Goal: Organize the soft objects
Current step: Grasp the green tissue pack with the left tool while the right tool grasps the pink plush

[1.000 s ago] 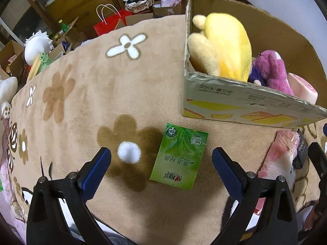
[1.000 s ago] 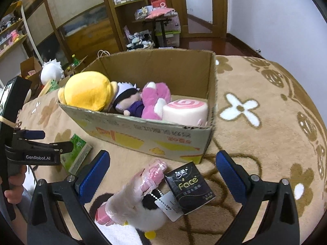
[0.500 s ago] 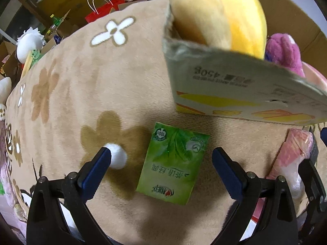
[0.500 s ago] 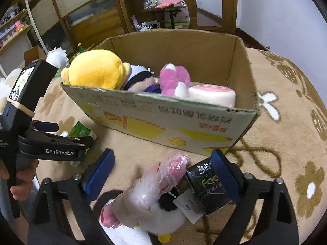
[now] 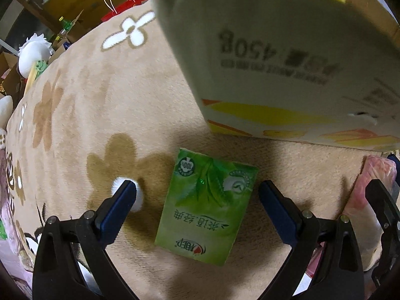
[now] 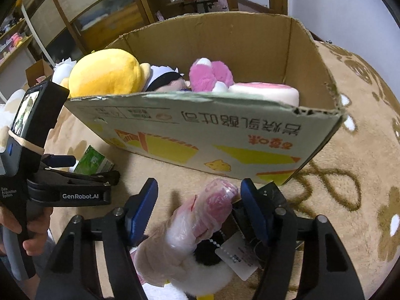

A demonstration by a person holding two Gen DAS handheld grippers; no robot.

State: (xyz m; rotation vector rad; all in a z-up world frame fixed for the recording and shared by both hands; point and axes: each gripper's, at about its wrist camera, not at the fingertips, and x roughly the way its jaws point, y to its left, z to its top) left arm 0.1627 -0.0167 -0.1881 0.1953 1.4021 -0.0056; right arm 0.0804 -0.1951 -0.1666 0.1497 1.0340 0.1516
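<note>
The open brown cardboard box (image 6: 225,135) stood on the beige flower-patterned plush surface (image 6: 350,165). It held a yellow plush toy (image 6: 105,73), a dark-haired doll (image 6: 162,78), a pink furry plush (image 6: 211,75) and a pink-and-white swirl roll cushion (image 6: 265,91). In front of its near wall, the right tongs (image 6: 198,205) were closing around a plastic-wrapped pink plush (image 6: 200,215), pads not yet pressing. The left tongs (image 5: 197,207) hung released astride a green tissue pack (image 5: 207,207).

Dim warm indoor light. Strong fisheye bend w/ dark corners. Cardboard box (image 5: 287,57) wall blurred up close in left view; soft shadows on carpet (image 5: 82,105).
</note>
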